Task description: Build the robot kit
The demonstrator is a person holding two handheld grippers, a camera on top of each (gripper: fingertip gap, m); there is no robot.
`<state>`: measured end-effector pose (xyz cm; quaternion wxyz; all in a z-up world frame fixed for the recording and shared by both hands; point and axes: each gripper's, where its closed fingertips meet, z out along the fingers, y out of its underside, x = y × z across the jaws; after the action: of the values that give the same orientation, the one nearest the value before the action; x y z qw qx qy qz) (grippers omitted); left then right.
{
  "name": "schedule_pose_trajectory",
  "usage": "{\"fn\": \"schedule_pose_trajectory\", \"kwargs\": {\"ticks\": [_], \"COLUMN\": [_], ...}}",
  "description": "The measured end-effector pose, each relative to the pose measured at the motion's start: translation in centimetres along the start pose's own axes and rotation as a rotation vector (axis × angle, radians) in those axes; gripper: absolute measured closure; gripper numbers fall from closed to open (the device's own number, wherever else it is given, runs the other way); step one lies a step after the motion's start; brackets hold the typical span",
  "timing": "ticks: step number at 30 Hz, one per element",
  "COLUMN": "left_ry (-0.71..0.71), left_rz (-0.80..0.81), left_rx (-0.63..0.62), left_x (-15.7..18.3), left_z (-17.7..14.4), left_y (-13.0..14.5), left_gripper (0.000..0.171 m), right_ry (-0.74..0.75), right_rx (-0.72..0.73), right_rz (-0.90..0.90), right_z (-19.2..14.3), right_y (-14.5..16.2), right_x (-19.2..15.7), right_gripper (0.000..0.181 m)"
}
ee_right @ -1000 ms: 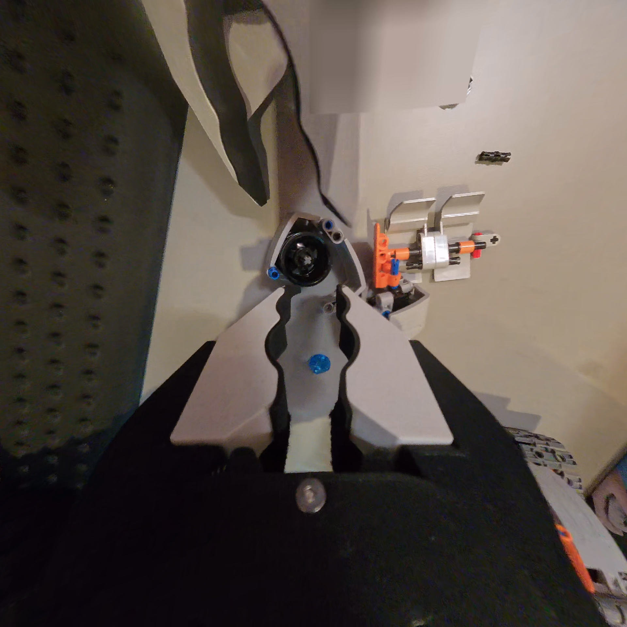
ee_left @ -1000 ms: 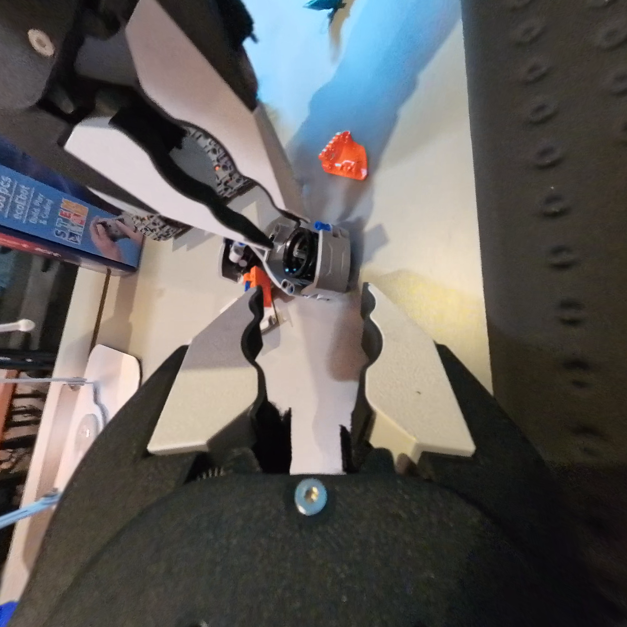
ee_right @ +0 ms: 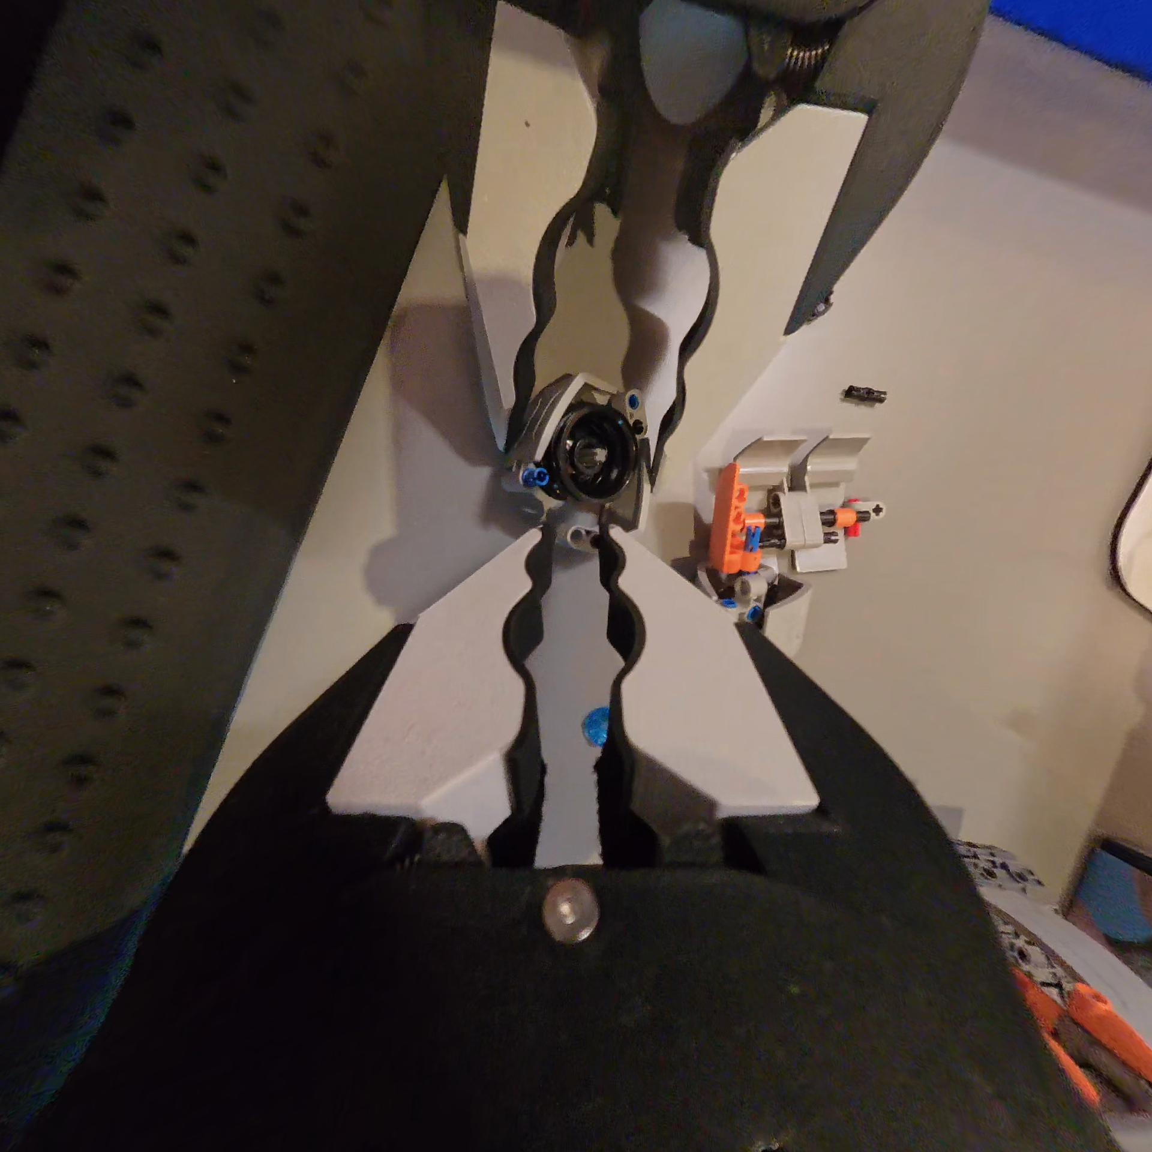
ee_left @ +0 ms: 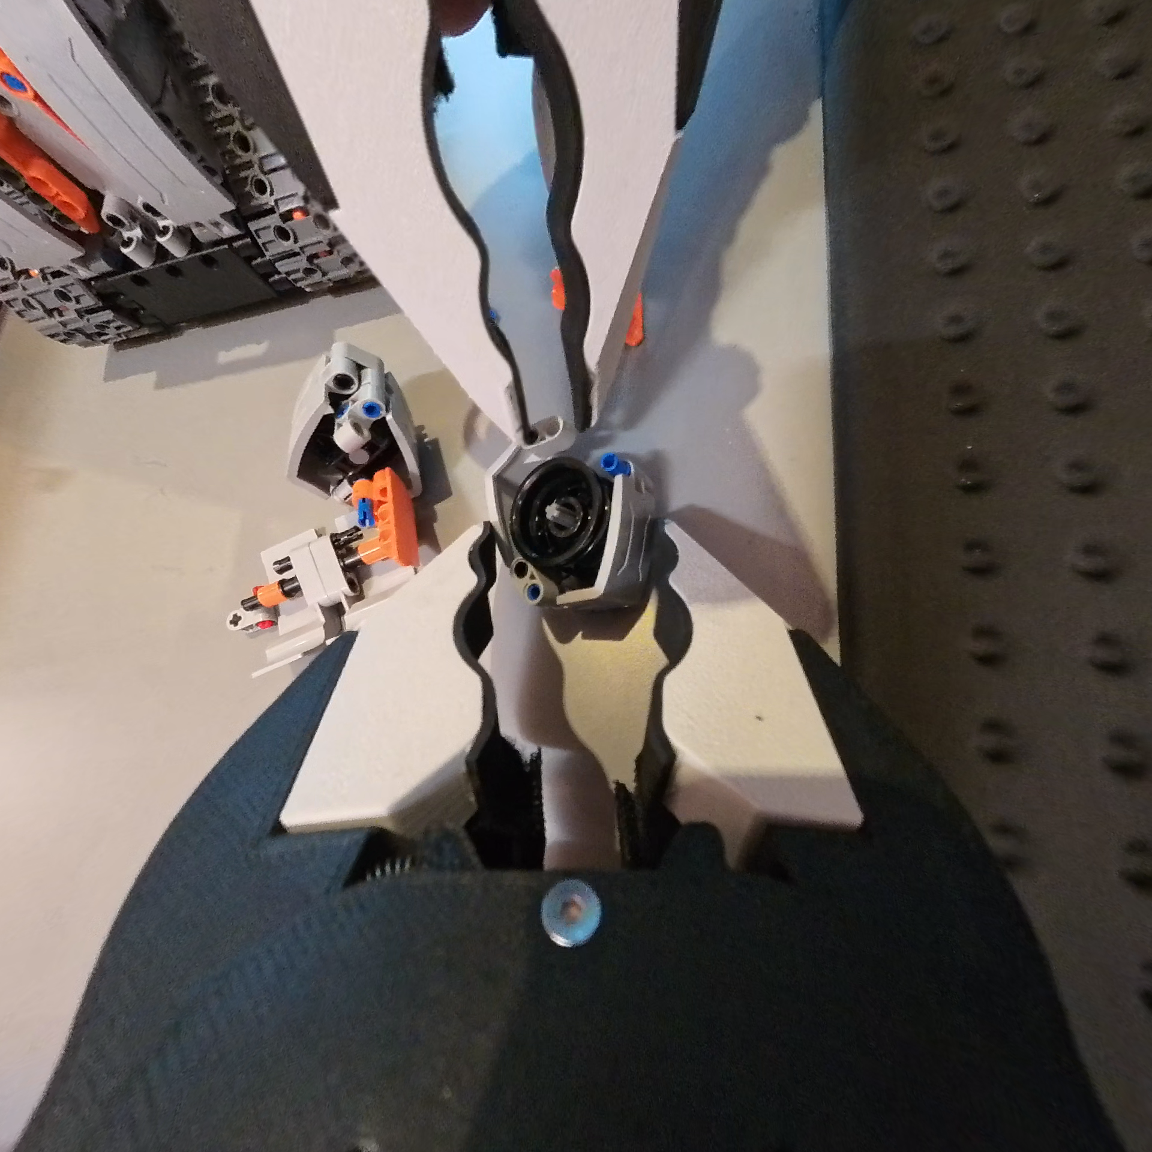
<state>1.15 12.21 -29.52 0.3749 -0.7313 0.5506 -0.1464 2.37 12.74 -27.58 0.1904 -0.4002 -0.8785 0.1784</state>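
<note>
A small grey brick assembly (ee_left: 629,530) with a black ring in its middle and blue pins sits between both grippers over the beige table (ee_left: 124,686). My left gripper (ee_left: 576,548) has its jaws closed against the assembly's two sides. My right gripper (ee_right: 576,536) comes in from the opposite side and is shut on a light grey connector tab (ee_right: 580,535) at the assembly's edge. In the right wrist view the assembly (ee_right: 548,405) shows with the left gripper (ee_right: 586,446) around it. In the left wrist view the right gripper (ee_left: 555,427) pinches the tab. I cannot tell whether the assembly rests on the table.
A second assembly of grey and orange bricks (ee_left: 349,517) lies beside it, also in the right wrist view (ee_right: 779,517). A large tracked brick model (ee_left: 156,187) stands behind. A black dotted mat (ee_left: 997,436) borders the table. A blue stud (ee_right: 595,726) and a black pin (ee_right: 864,393) lie loose. Only a small space, under 4 cm, lies between the two pairs of fingers. From the right gripper's tips to the blue stud (ee_right: 595,726) is close to 8 cm.
My left gripper has moved forward and closed from wide open onto the assembly's sides. My right gripper has stayed at the tab and now faces the left one head-on.
</note>
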Motion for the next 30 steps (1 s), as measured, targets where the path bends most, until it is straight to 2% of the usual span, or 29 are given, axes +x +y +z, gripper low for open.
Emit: {"fn": "schedule_pose_trajectory", "kwargs": {"ticks": [9, 13, 30], "left_ry": [0.005, 0.000, -0.018], "left_rz": [0.000, -0.013, -0.020], "left_rx": [0.002, 0.004, 0.007], "left_x": [-0.2, -0.5, -1.0], "left_z": [-0.1, -0.3, -0.4], "left_y": [0.1, 0.3, 0.3], "left_gripper": [0.125, 0.126, 0.128], "right_ry": [0.063, 0.098, 0.108], "right_rx": [-0.026, 0.022, 0.168], "right_rz": [-0.097, -0.140, -0.021], "right_z": [0.3, 0.5, 0.1], "right_y": [0.4, 0.0, -1.6], "right_x": [0.4, 0.4, 0.5], "right_gripper": [0.165, 0.174, 0.176]}}
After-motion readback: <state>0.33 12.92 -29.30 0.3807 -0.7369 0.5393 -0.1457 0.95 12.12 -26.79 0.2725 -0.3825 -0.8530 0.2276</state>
